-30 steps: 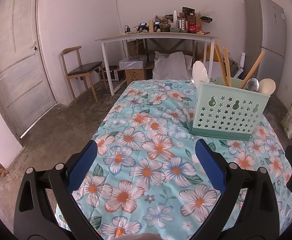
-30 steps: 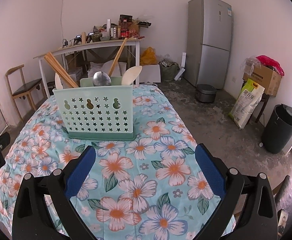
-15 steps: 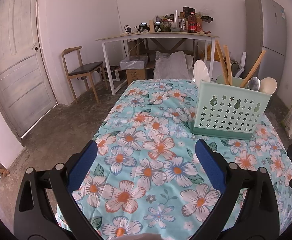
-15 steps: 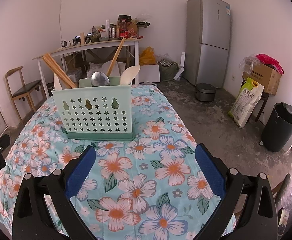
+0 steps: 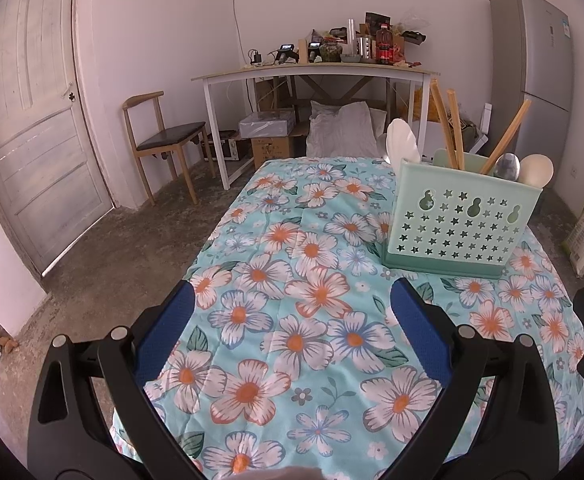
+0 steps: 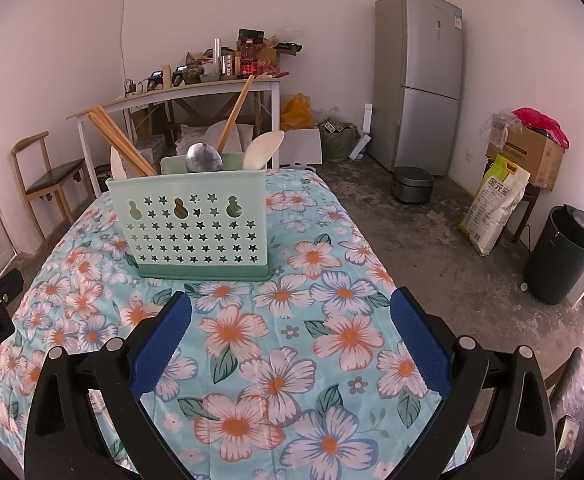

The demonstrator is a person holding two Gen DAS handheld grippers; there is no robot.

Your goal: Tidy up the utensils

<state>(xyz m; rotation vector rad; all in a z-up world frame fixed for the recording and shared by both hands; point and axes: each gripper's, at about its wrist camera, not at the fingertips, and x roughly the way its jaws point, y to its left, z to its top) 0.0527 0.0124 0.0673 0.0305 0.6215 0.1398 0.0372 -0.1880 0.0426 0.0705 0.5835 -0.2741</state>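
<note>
Our left gripper (image 5: 292, 320) and right gripper (image 6: 291, 322) hover with jaws released, grasping nothing. The green utensil caddy (image 6: 190, 226) stands upright on the floral desk (image 6: 292, 360), holding spoons and chopsticks.

A silver fridge (image 6: 419, 76) stands at two o'clock against the back wall, a dark rice cooker (image 6: 411, 184) on the floor before it. At three o'clock: a black bin (image 6: 561, 254) and a yellow sack (image 6: 493, 208). A wooden chair (image 5: 164, 144) sits at ten o'clock beside a white door (image 5: 28, 116); a cluttered white desk (image 5: 315, 70) stands at twelve.
</note>
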